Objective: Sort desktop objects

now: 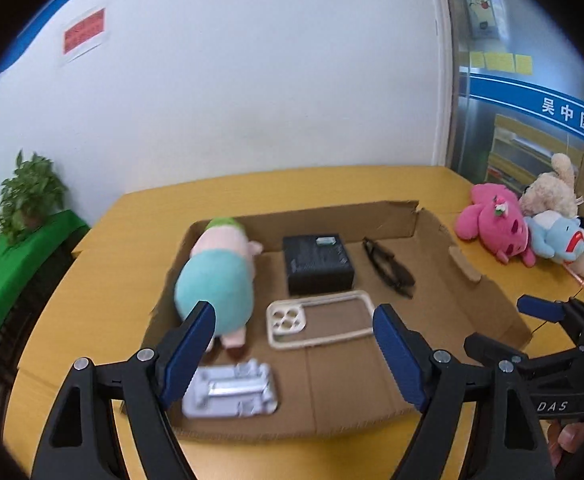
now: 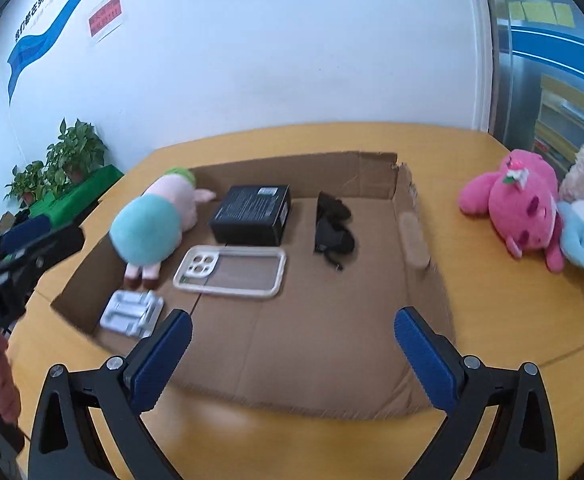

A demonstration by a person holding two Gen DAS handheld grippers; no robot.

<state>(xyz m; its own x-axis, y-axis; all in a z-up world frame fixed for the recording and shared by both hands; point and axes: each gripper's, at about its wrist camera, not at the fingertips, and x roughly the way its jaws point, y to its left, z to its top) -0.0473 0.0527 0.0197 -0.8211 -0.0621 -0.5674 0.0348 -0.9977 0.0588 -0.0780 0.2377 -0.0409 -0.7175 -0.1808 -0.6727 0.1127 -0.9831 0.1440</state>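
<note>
- The left claw (image 1: 293,344) stands released, its blue pads spread wide with nothing between them, hanging above the near part of the cardboard tray (image 1: 347,384).
- The right claw (image 2: 292,354) is likewise released and empty, poised over the tray's near edge on the yellow tabletop (image 2: 503,312).
- Inside the flattened cardboard tray lie five things, all apart from the claws.
- A plush pig (image 1: 222,276) in a teal outfit lies along the tray's left side, feet toward the cameras.
- A black box (image 1: 317,264) sits near the back wall, just right of the pig.
- A pair of black glasses (image 1: 387,268) lies folded to the right of the box.
- A clear phone case (image 1: 317,320) lies flat just in front of the box.
- A silver blister pack (image 1: 232,390) rests at the near left corner, beside the pig's feet.
- Outside the tray, at the right of the tabletop, a pink plush (image 2: 519,204), a beige plush (image 1: 551,190) and a light blue plush (image 1: 563,240) are heaped together.
</note>
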